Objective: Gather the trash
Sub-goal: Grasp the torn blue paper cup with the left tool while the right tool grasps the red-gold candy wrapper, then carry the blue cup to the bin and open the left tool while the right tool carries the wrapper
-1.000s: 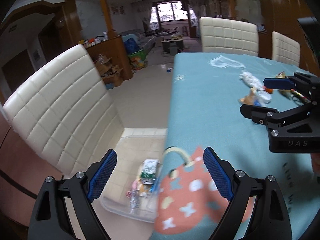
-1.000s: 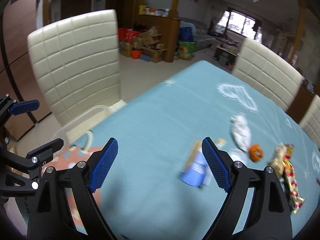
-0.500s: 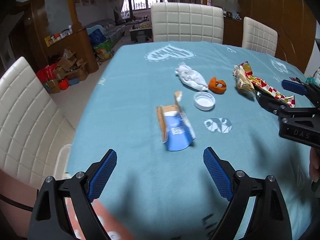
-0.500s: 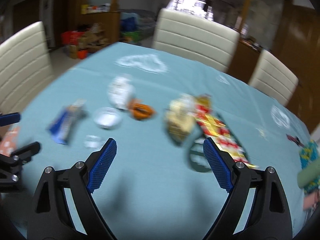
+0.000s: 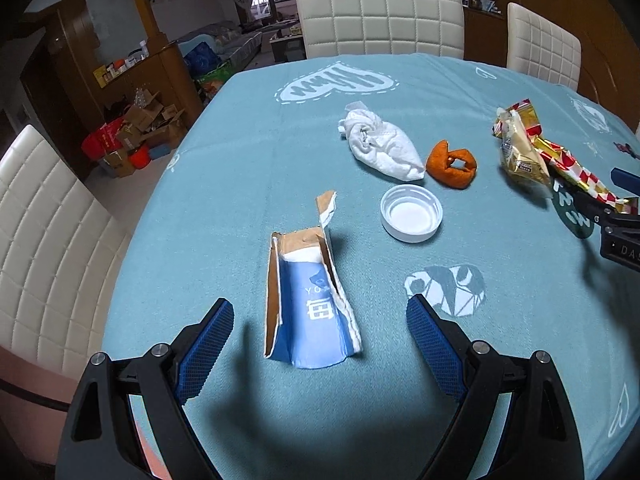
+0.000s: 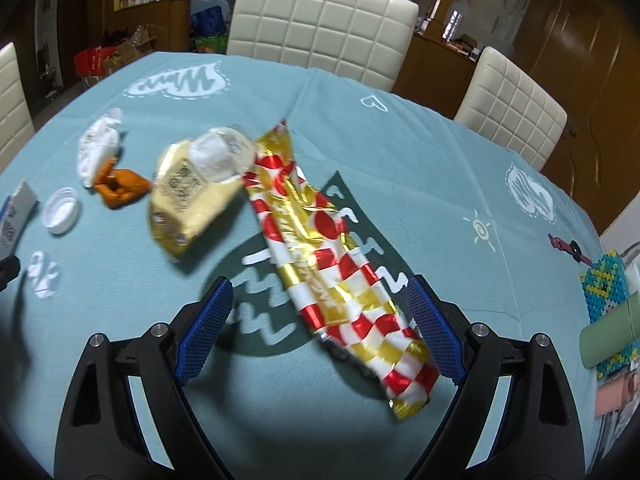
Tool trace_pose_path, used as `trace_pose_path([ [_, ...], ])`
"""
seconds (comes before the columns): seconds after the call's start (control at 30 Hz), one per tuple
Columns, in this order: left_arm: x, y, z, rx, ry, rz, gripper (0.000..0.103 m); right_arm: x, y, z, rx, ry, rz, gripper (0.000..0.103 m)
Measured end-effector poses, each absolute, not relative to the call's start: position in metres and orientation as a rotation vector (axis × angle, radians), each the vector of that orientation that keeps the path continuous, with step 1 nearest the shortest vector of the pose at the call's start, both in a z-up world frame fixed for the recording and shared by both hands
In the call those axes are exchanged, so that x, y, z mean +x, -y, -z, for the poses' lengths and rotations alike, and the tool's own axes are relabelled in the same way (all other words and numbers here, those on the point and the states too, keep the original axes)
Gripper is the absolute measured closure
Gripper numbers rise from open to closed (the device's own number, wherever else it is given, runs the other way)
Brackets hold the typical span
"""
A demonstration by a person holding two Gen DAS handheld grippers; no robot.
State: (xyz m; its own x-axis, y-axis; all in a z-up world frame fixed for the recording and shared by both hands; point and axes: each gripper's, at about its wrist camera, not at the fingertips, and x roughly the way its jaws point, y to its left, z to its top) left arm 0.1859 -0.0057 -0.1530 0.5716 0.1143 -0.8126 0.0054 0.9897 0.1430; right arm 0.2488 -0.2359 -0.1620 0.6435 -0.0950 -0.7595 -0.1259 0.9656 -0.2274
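Torn blue carton [image 5: 308, 300], wrappers [image 6: 340, 264] lying on tbl.

The left gripper [image 5: 320, 316] hangs low over the table [image 5: 240, 160], its blue-padded fingers [image 5: 208, 340] spread wide and gripping nothing; the right gripper [image 6: 318, 320] hangs alongside in the same pose, fingers [image 6: 434, 330] equally splayed, nothing between the pads; both point forward and slightly downward; in the left wrist view the right gripper's black frame and one blue fingertip [image 5: 624, 178] show at the right edge, well apart from the left.
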Motion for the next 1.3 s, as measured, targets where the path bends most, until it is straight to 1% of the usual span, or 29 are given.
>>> trace_pose_path([
  [0.03,0.187,0.006,0.154,0.139,-0.96,-0.059,0.017,0.252,0.238,0.166,-0.261,-0.891,-0.02,0.017],
  [0.1,0.188,0.01,0.155,0.147,-0.953,-0.047,0.017,0.252,0.244,0.168,-0.207,-0.896,-0.036,0.023],
  [0.13,0.189,0.012,0.156,0.149,-0.949,-0.036,0.017,0.252,0.247,0.167,-0.174,-0.909,-0.048,0.024],
  [0.17,0.188,0.014,0.156,0.15,-0.946,-0.026,0.021,0.251,0.247,0.167,-0.16,-0.914,-0.056,0.028],
  [0.2,0.187,0.016,0.157,0.152,-0.944,-0.02,0.023,0.252,0.249,0.167,-0.139,-0.923,-0.073,0.034],
  [0.23,0.187,0.017,0.157,0.153,-0.94,-0.012,0.029,0.252,0.25,0.167,-0.124,-0.93,-0.087,0.039],
  [0.27,0.185,0.018,0.157,0.152,-0.938,-0.002,0.035,0.251,0.25,0.167,-0.113,-0.937,-0.098,0.049],
  [0.3,0.185,0.018,0.156,0.148,-0.937,0.015,0.039,0.25,0.25,0.166,-0.104,-0.944,-0.104,0.058],
  [0.33,0.183,0.018,0.155,0.145,-0.935,0.029,0.048,0.248,0.249,0.166,-0.11,-0.946,-0.092,0.059],
  [0.37,0.182,0.018,0.155,0.144,-0.935,0.034,0.059,0.247,0.248,0.166,-0.115,-0.942,-0.087,0.064],
  [0.4,0.181,0.018,0.154,0.142,-0.935,0.036,0.064,0.243,0.247,0.165,-0.12,-0.93,-0.082,0.072],
  [0.43,0.179,0.017,0.153,0.142,-0.937,0.035,0.068,0.239,0.245,0.163,-0.116,-0.927,-0.08,0.073],
  [0.5,0.175,0.016,0.152,0.145,-0.939,0.049,0.069,0.231,0.244,0.161,-0.09,-0.931,-0.079,0.077],
  [0.67,0.163,0.016,0.146,0.179,-0.906,0.049,0.071,0.216,0.241,0.152,-0.067,-0.912,-0.082,0.079],
  [0.83,0.151,0.005,0.136,0.171,-0.88,0.039,0.071,0.198,0.226,0.127,-0.072,-0.837,-0.122,0.079],
  [1.0,0.139,-0.013,0.127,0.151,-0.853,0.015,0.071,0.183,0.191,0.113,-0.141,-0.806,-0.215,0.078],
  [1.3,0.111,-0.052,0.119,0.154,-0.804,-0.04,0.071,0.163,0.106,0.114,-0.283,-0.788,-0.354,0.078],
])
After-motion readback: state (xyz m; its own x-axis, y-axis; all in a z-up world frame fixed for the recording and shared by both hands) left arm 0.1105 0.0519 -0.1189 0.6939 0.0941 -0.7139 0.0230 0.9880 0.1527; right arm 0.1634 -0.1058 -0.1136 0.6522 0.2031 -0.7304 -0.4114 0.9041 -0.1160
